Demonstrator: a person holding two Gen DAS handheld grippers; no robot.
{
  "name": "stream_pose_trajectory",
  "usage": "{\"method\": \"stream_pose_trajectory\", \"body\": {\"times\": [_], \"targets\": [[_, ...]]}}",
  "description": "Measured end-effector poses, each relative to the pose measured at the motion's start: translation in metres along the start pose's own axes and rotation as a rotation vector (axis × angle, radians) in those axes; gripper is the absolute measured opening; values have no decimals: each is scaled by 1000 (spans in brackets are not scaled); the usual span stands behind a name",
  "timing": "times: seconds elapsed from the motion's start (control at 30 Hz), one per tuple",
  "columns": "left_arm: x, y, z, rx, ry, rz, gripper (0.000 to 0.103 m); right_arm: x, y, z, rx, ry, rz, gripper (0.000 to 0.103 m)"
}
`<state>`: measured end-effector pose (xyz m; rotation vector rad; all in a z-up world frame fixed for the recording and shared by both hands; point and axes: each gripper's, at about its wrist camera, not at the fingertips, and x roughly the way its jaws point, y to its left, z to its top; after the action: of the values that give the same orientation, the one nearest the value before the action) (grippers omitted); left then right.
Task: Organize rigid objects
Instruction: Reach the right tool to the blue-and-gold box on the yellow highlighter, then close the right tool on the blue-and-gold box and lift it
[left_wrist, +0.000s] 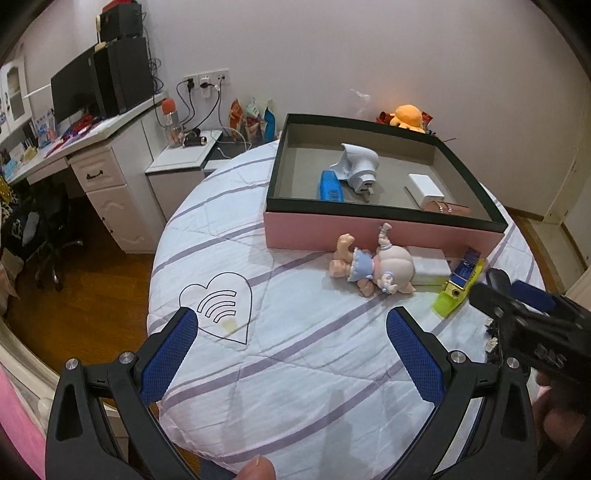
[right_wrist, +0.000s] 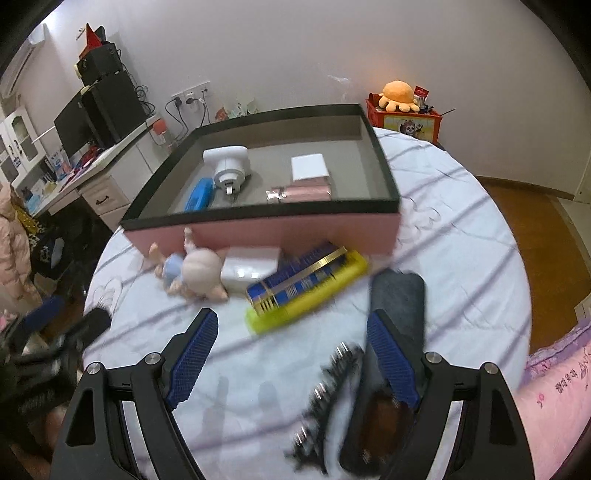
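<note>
— Since the pink box already holds a blue stapler, a white plug adapter, a white block and a pink case, we judge ourselves roughly halfway; what is left?

— We still see the doll, a white box, the blue-and-yellow pack and a dark hairbrush on the bedspread; our right gripper gapes wide and grips nothing, the pack just at its twelve o'clock, the hairbrush against its right finger at four; our left gripper is wide open and empty too, the doll at its one o'clock.
</note>
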<state>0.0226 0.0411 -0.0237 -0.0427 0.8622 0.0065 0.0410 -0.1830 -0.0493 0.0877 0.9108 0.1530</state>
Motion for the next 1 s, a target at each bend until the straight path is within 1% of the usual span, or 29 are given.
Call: {"method": "stream_pose_trajectory", "body": {"times": [0.13, 0.23, 0.3, 0.33, 0.37, 0.4, 0.43, 0.5, 0.7, 0.8, 0.87, 0.93, 1.0], "targets": [[7, 4, 2, -3, 10, 3, 103, 27, 11, 8, 3, 21, -61, 84], [14, 6, 3, -8, 20, 0, 103, 39, 9, 6, 17, 33, -110, 83], [19, 8, 3, -9, 27, -4, 103, 46, 7, 4, 15, 53, -112, 75], [21, 9, 3, -10, 31, -6, 103, 49, 6, 3, 16, 60, -112, 73], [23, 9, 3, -11, 35, -8, 103, 50, 6, 3, 16, 60, -113, 68], [25, 10, 4, -12, 37, -11, 103, 50, 6, 2, 15, 56, -115, 61], [26, 11, 4, -13, 37, -12, 103, 48, 5, 2, 18, 53, -122, 59], [27, 11, 4, -14, 38, -15, 103, 43, 2, 3, 28, 45, -117, 50], [33, 11, 5, -17, 45, -22, 103, 29, -11, 3, 63, 35, -115, 49], [34, 8, 4, -12, 48, -29, 103, 31, -9, 7, 74, 25, -130, 49], [34, 6, 3, -7, 48, -31, 103, 40, -7, 12, 74, 37, -148, 53], [33, 4, 4, 1, 43, -32, 103, 49, -8, 13, 85, 57, -153, 52], [32, 3, 4, 5, 38, -31, 103, 48, -9, 11, 85, 50, -143, 50]]}}
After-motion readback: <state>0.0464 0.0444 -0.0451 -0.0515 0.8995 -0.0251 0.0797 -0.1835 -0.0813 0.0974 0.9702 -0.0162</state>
